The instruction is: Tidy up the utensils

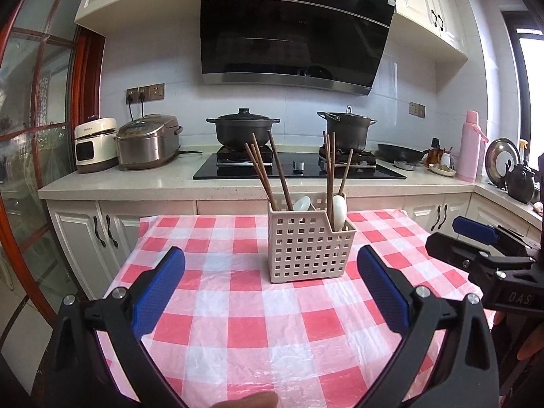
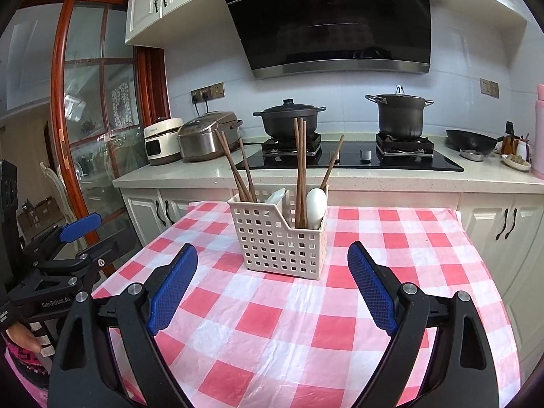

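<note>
I see the perforated utensil caddy [image 1: 307, 250] standing upright on the red-checked tabletop [image 1: 238, 333], wooden chopsticks [image 2: 301, 173] and white spoons [image 2: 315, 205] sorted into its two compartments. Behind it runs the kitchen counter with a rice cooker [image 1: 148, 141], two black pots [image 1: 242, 129] on the hob, and a pink flask [image 1: 471, 146]. Nothing lies between me and the caddy. My left claw [image 1: 270, 285] hangs wide and empty, tilted slightly down; my right claw [image 2: 272, 282] does likewise, spread wide, just beside it, both short of the caddy.
</note>
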`<state>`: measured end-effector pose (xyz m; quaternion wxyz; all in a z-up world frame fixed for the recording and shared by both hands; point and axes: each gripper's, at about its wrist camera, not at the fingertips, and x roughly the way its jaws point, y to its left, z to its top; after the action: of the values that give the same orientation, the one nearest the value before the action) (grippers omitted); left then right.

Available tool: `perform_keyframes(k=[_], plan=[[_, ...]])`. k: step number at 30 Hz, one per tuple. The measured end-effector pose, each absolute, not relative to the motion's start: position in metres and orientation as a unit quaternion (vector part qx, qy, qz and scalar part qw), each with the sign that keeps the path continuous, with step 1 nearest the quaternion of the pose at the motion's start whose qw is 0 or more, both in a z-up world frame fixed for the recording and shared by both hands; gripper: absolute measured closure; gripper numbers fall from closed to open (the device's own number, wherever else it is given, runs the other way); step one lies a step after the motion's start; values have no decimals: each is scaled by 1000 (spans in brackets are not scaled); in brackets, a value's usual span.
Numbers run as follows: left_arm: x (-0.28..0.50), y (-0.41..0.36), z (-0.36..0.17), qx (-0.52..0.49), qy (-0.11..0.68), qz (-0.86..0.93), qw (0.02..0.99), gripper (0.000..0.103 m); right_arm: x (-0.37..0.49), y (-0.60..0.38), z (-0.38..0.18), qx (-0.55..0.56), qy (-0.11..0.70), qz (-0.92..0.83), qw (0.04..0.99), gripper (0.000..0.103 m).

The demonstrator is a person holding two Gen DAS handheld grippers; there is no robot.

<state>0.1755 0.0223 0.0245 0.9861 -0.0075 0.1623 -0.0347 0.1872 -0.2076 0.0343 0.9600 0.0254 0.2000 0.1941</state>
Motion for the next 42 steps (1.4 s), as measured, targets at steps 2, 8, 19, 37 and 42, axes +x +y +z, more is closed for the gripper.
perform_keyframes(k=[2,8,19,37,42], plan=[[174,23,26,-8,160,-34,986,5,187,-208,35,26,199,195,960,19],[174,22,26,-8,158,-34,987,5,183,-208,37,25,193,196,961,19],[174,22,26,-11,159,-36,987,5,182,-205,36,24,194,199,960,19],[172,22,28,-10,156,-38,987,5,180,-208,37,29,188,198,961,19],[172,22,29,-8,157,-39,987,5,179,-209,39,29,185,197,962,19]])
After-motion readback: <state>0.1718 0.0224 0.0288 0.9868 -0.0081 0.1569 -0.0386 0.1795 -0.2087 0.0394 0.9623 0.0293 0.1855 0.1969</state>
